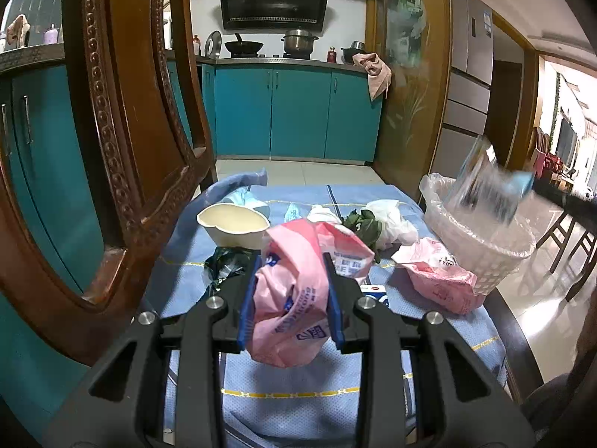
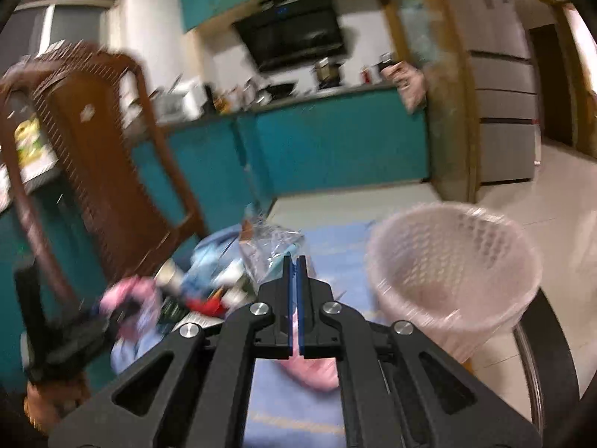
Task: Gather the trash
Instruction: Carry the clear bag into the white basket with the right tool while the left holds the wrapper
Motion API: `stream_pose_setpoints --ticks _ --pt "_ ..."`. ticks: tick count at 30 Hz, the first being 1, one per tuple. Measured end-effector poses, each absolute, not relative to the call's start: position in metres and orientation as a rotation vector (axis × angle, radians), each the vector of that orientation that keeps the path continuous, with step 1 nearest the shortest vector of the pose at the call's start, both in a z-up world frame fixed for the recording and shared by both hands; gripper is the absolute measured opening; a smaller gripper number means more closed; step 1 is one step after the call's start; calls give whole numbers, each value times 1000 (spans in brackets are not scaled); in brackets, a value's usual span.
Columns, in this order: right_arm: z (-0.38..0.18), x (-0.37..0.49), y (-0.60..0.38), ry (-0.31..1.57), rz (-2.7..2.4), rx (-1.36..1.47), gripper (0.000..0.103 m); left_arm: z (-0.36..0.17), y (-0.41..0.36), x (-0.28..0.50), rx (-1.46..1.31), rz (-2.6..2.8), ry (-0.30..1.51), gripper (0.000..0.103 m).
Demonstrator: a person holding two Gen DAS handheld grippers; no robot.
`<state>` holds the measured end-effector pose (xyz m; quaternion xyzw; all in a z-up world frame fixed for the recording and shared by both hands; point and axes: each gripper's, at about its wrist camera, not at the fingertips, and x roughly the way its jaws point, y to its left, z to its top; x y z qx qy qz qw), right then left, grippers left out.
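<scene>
My left gripper (image 1: 293, 261) is shut on a crumpled pink plastic bag (image 1: 294, 298), held just above the blue tablecloth (image 1: 298, 392). A white lattice basket (image 1: 481, 261) with a clear liner stands at the table's right edge. Over its rim hangs a blurred clear plastic wrapper (image 1: 481, 186). In the right wrist view my right gripper (image 2: 294, 259) is shut on that clear wrapper (image 2: 268, 246), which sticks up and left of the tips. The basket (image 2: 410, 298) lies just to the right of them, mouth open.
More trash lies on the cloth: a second pink bag (image 1: 440, 272) against the basket, a cream bowl (image 1: 235, 224), a black bag (image 1: 224, 261), green leaves (image 1: 365, 224), a white bag (image 1: 395, 220). A carved wooden chair (image 1: 123, 112) stands close on the left.
</scene>
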<state>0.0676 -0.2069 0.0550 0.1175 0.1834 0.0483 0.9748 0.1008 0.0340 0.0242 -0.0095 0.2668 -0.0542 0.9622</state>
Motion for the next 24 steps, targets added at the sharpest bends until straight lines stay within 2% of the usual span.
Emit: stream_pose_setpoints --ticks 4,11,12,13,15,17,24 --pt "60 91 -250 352 -40 262 2 23 34 102 -23 -108 542 32" --pt "28 129 -308 435 -216 316 5 22 34 105 -22 -108 547 32" --pt "25 130 -309 457 -225 314 15 22 35 106 -24 -107 549 32" --pt "23 129 -308 472 -231 314 21 22 35 106 -26 -107 549 32" --pt "26 118 -301 442 -255 284 46 22 35 106 -27 -109 548 32" --pt "30 101 -292 394 -283 261 63 22 34 105 -25 -112 548 32" --pt "32 80 -269 387 -252 263 64 20 30 104 -5 -126 569 32"
